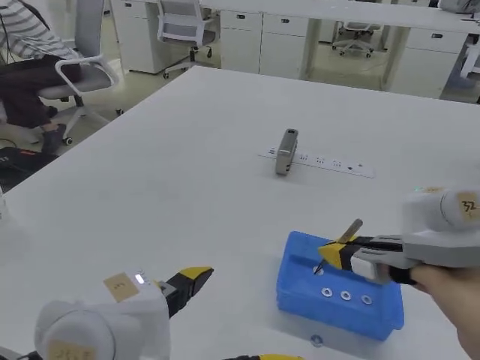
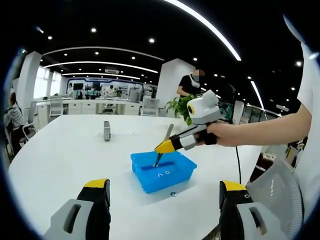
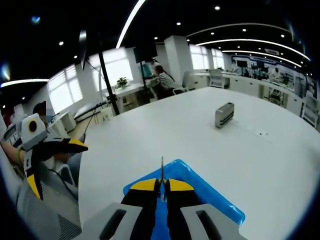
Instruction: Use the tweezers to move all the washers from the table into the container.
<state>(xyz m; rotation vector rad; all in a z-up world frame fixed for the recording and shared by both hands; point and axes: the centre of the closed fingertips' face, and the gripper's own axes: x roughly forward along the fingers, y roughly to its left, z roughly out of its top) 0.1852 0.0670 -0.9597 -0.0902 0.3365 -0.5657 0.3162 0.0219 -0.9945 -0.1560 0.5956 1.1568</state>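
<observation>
Right gripper: fingers closed on tweezers, tips low in blue container | three washers inside; one stray washer on bench, container's 6 o'clock | left gripper: fingers spread, empty | advice: release low, pinch the stray washer's rim.

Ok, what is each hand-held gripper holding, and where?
The right hand-held gripper clamps the tweezers about mid-length; the left hand-held gripper holds nothing.

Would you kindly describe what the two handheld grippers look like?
Both the left gripper and the right gripper have rounded white-grey bodies and black jaws tipped yellow. Each carries a tan handwritten sticker; the left one shows a lit light. The person wears a white short sleeve.
</observation>
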